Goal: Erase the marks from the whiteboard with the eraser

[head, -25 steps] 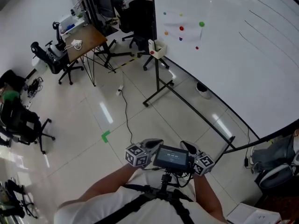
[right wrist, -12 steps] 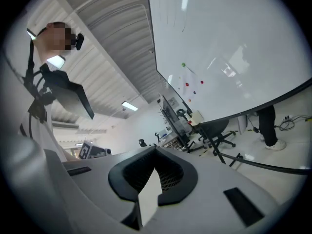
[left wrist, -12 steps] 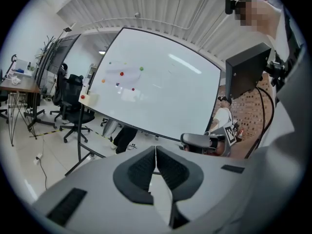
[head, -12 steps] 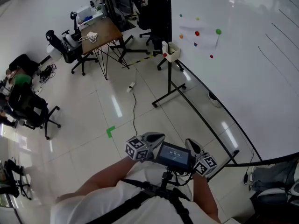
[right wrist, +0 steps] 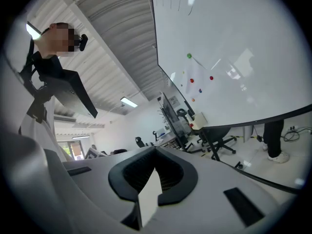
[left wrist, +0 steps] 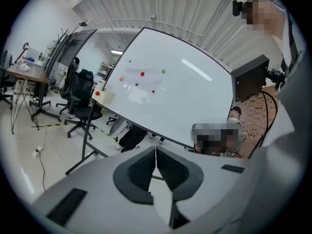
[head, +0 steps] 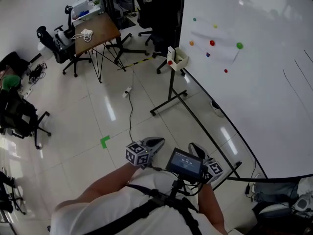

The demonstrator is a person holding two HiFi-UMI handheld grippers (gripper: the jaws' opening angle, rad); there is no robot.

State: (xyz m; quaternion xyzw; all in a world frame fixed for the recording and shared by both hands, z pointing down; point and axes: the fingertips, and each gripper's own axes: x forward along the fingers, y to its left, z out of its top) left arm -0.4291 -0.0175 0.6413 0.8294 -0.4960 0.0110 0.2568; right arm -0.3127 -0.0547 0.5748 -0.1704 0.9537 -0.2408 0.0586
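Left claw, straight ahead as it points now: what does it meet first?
Likely the lower edge of the whiteboard; the shut left claw aims about there, nothing nearer in line. Depth is unclear; it may slip just under.

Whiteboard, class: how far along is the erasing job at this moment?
Done: nothing visible; thin dark pen lines mark the large white whiteboard. In hand: nothing; the left gripper and right gripper are both shut and empty, held near the person's body, apart from the board. Left: get an eraser, which I cannot make out, then wipe the lines.
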